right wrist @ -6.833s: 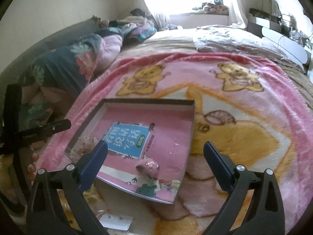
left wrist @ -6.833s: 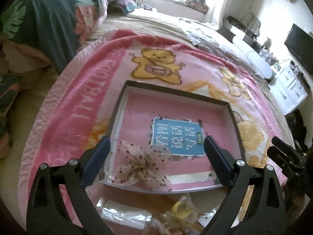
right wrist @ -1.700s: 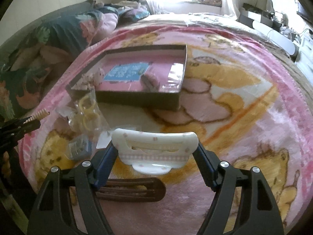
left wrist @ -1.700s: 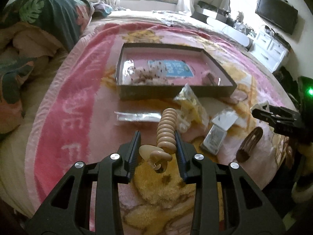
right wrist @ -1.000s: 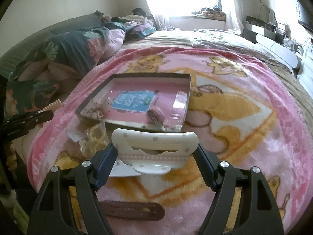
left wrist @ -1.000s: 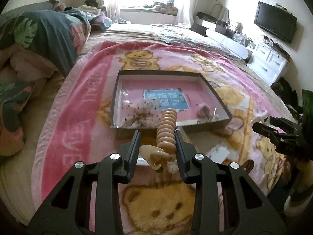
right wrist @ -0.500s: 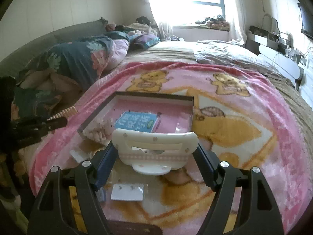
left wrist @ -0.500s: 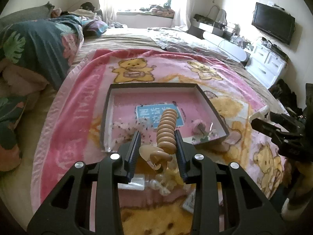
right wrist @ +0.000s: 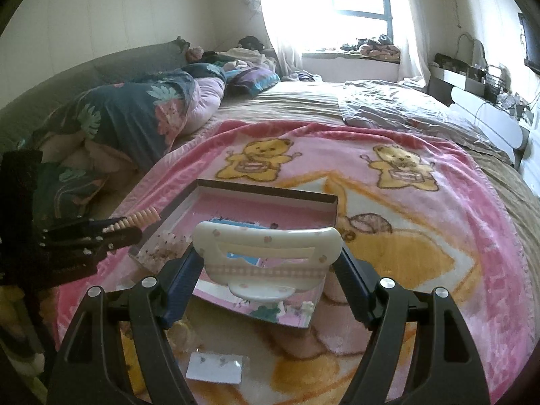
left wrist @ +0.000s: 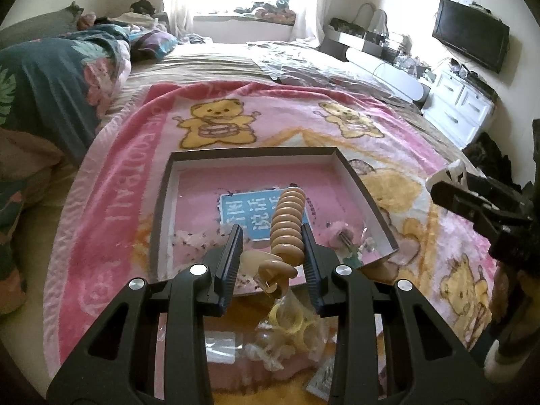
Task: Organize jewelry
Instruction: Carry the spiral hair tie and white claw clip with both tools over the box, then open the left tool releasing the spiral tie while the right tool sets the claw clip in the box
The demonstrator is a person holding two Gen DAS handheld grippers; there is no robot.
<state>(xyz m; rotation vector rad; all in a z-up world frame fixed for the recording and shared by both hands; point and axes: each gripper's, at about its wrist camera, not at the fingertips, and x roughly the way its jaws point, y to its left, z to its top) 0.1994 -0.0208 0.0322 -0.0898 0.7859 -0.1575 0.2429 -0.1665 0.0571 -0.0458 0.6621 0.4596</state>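
Observation:
A shallow grey-rimmed box with a pink floor and a blue label lies on the pink bear blanket. My left gripper is shut on a tan ribbed hair clip, held above the box's near edge. My right gripper is shut on a wide cream hair clip with pink dots, also over the near part of the box. Each gripper shows in the other's view: the right gripper at the right, the left gripper at the left. A dotted bow and a small pink piece lie inside the box.
Clear bags with yellow rings lie on the blanket below my left gripper. A white earring card lies near the front. A dark floral quilt is heaped at the left. A white dresser and a TV stand at the right.
Both grippers have moved forward over the blanket with their clips still held. The box now lies right under the fingertips, and the brown clip has dropped out of view.

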